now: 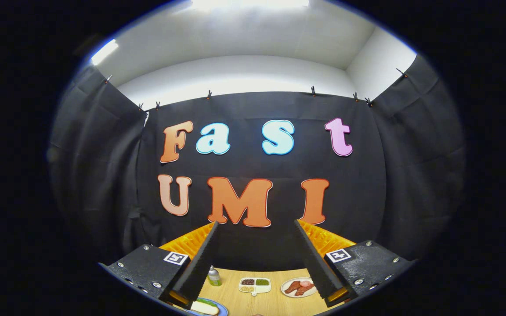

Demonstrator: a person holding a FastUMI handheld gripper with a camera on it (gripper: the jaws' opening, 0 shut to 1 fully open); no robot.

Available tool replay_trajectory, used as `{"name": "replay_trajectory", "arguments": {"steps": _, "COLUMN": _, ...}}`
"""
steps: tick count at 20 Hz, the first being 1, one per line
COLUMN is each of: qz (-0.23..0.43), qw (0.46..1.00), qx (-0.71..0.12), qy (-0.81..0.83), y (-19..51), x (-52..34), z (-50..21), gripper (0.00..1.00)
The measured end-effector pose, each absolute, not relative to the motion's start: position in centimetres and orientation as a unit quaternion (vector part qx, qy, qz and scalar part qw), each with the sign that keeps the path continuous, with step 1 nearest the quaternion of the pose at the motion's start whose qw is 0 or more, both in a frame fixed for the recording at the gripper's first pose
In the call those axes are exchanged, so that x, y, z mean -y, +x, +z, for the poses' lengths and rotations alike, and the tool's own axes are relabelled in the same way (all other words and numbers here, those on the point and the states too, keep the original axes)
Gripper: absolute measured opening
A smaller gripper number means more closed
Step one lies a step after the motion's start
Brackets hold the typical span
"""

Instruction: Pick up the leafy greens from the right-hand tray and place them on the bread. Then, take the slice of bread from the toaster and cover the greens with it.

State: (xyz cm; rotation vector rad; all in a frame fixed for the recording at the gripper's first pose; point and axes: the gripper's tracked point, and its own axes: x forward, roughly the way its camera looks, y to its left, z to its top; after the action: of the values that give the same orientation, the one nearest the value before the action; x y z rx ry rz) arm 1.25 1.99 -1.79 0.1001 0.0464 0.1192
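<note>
A: Tongs (pixel 256 228) first. Fingers spread wide, nothing between them, raised and aimed at the booth wall rather than down at the surface (pixel 235 303).

B: Nearest thing under them?

A: A blue plate (pixel 222 308) by the left finger's base, carrying bread (pixel 204 308) with something green (pixel 207 302) on its far edge. That may be the greens, already laid on. Too little of it shows to be sure.

B: Farther out?

A: A small green-capped bottle (pixel 213 276) just beyond the left finger, then a white divided tray (pixel 254 285) with dark, green and yellowish fillings, roughly between the fingers. To its right, near the right finger, a plate (pixel 299 287) of reddish meat slices. I can't make out a toaster from here.

B: Handling, if the toast slice is next?

A: My judgement: light, fairly stiff, crumbly at the crust. Take it by the top edge across its thin faces, with modest pressure; squeeze hard and it may crack or dent. Greens, if any need moving, are limp and featherlight, so pinch at the thick bunched part, not a loose leaf tip, or they could tear or slip.

B: Risk?

A: Setting the slice down off-centre could push the greens off the bread.
</note>
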Motion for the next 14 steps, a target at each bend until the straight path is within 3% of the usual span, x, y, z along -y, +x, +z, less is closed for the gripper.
{"name": "replay_trajectory", "arguments": {"steps": 14, "qz": 0.076, "qw": 0.996, "qx": -0.013, "qy": 0.036, "y": -0.3, "x": -3.2, "z": -1.2, "gripper": 0.98}}
